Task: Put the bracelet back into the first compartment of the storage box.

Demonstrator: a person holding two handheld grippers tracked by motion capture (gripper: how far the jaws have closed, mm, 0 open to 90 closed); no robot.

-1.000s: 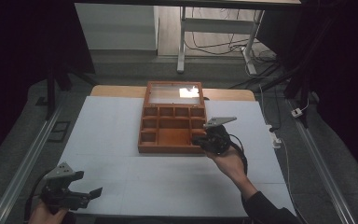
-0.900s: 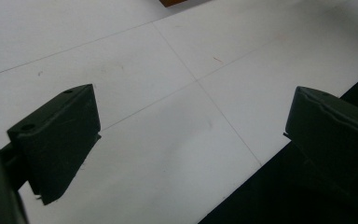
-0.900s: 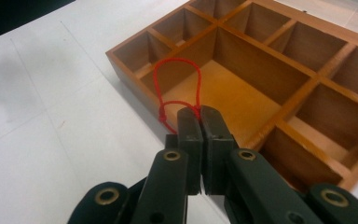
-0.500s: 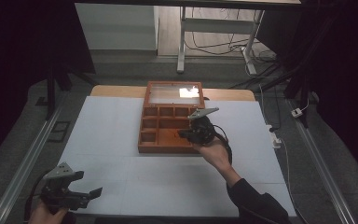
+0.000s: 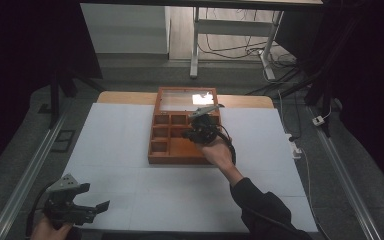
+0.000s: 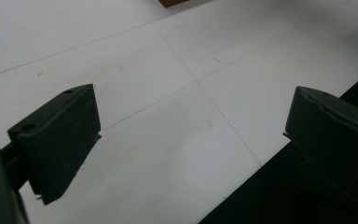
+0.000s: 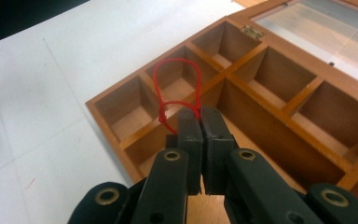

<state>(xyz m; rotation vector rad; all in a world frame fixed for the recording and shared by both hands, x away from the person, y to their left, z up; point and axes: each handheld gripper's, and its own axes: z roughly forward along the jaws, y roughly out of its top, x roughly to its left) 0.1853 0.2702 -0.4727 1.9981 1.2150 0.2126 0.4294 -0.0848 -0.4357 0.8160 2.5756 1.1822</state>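
A wooden box (image 5: 157, 156) with several compartments and a hinged glass lid (image 5: 185, 98) lies open on the white table. My right gripper (image 5: 186, 134) hovers over the box's middle compartments, shut on a thin red string loop (image 7: 175, 88) that sticks up from its fingertips. In the right gripper view the loop hangs above the small compartments along the box's edge (image 7: 121, 100). My left gripper (image 5: 94, 207) rests near the table's front left corner, held by a hand, jaws wide apart over bare white table (image 6: 182, 116) with nothing between them.
The white table top (image 5: 120, 130) spreads around the box. Metal rails (image 5: 35, 165) run along both sides. A table leg (image 5: 195, 45) and cables (image 5: 275, 60) stand behind the far edge, and a white plug (image 5: 320, 120) lies at the right.
My right gripper has moved left from the box's right front corner to over its middle compartments, the hand following. The left gripper has stayed in place.
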